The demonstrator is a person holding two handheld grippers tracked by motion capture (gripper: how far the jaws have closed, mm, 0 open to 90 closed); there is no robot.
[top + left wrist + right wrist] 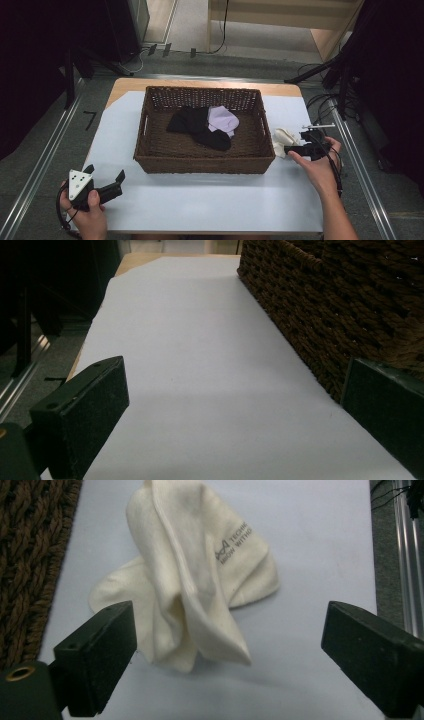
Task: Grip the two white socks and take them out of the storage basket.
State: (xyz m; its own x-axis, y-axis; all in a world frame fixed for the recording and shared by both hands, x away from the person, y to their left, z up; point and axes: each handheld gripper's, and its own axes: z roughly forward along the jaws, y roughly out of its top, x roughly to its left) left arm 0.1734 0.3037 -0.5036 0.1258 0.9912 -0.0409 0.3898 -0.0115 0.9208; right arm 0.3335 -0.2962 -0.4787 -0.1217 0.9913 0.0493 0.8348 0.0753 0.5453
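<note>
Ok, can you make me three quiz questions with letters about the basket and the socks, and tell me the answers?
1. Where does the cream sock lie?
A. inside the basket
B. on the white sheet right of the basket
C. on the floor

2. How many socks lie in the basket?
A. two
B. four
C. none

3. How stands the right hand-held gripper?
A. shut on the sock
B. open
C. shut, nothing in it

Answers:
1 B: the high view shows it on the white sheet beside the basket's right wall.
2 A: one black sock, one lilac sock.
3 B: its jaws stand wide apart, with the sock ahead of them.
</note>
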